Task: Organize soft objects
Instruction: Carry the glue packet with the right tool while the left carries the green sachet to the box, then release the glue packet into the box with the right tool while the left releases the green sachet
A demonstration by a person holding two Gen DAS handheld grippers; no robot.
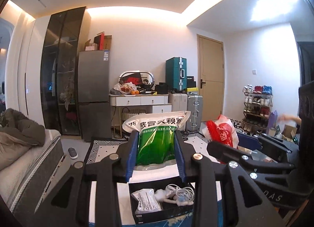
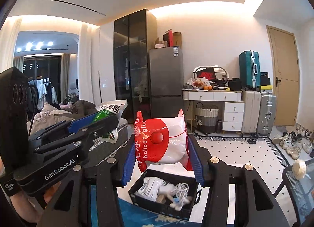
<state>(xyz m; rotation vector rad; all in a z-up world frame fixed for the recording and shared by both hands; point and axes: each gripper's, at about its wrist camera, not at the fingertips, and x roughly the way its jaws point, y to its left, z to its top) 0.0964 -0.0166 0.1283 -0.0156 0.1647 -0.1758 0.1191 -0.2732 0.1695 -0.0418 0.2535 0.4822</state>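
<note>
My left gripper [image 1: 156,138] is shut on a green and white medicine packet [image 1: 156,138], held upright above a black box [image 1: 174,210]. My right gripper [image 2: 161,144] is shut on a red and white balloon glue bag [image 2: 162,142], held above the same black box [image 2: 145,200]. The box holds a white sachet [image 1: 145,200], a coiled white cable [image 1: 181,191] and a small pale soft item. The right gripper and its bag [image 1: 222,132] show at the right of the left wrist view. The left gripper and its packet [image 2: 109,111] show at the left of the right wrist view.
A bed with a quilted coat [image 1: 21,130] lies to the left. A fridge [image 1: 94,97], white dresser [image 1: 141,100], suitcases [image 1: 194,109] and shoe rack [image 1: 257,109] line the far wall. A patterned rug [image 2: 235,152] covers the floor. A glass side table [image 2: 300,183] stands at right.
</note>
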